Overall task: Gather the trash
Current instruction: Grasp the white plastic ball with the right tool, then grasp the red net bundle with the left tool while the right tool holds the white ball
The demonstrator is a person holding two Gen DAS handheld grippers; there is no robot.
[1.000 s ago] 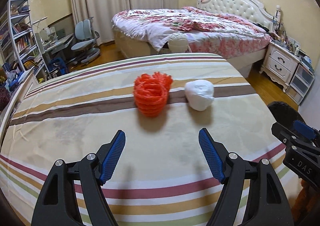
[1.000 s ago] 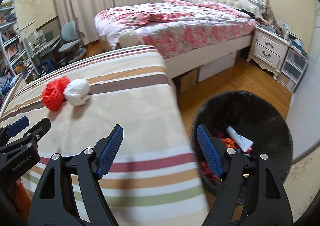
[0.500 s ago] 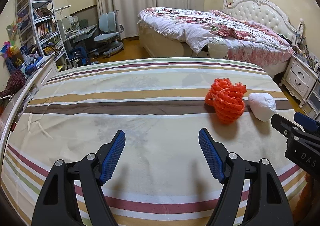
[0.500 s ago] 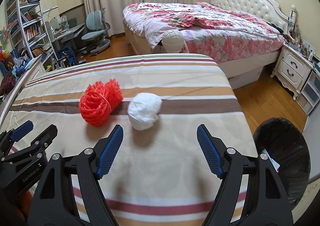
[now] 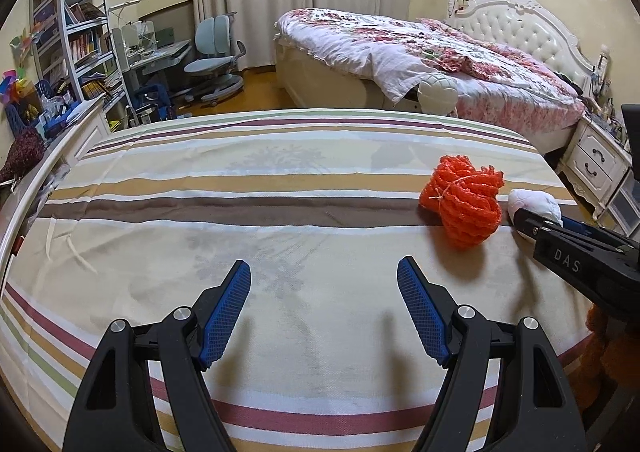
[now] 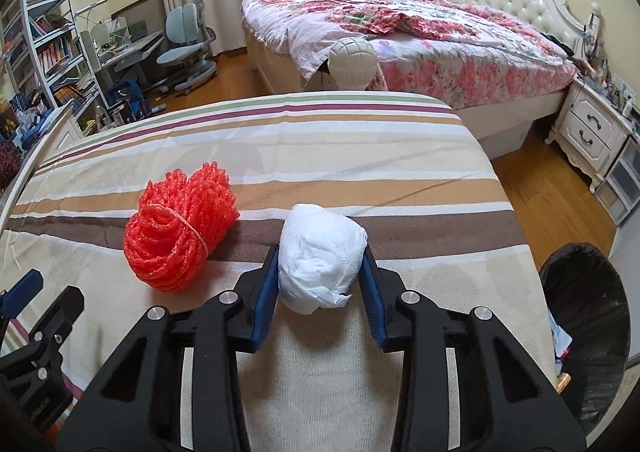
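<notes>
White paper wad [image 6: 322, 262] lying near right edge of striped table [image 6: 360, 140], sitting between blue pads [image 6: 266, 294] of right gripper [image 6: 320, 292], jaws closing on it, pads touching both sides. Orange mesh bundle [image 6: 180, 230] resting just beside wad, toward table's middle. Left gripper [image 5: 324, 312] hovering over bare cloth near front edge, jaws gaping wide, holding nothing. Black bin [image 6: 584, 312] standing off right edge.

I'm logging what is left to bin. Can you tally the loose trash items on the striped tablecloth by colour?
Orange: 1, the bundle of orange foam netting, lying free.
White: 1, the crumpled white wad, between the blue pads of the right tool, whose jaws are closing on it.
Total: 2.
The left tool is open over bare tablecloth.
</notes>
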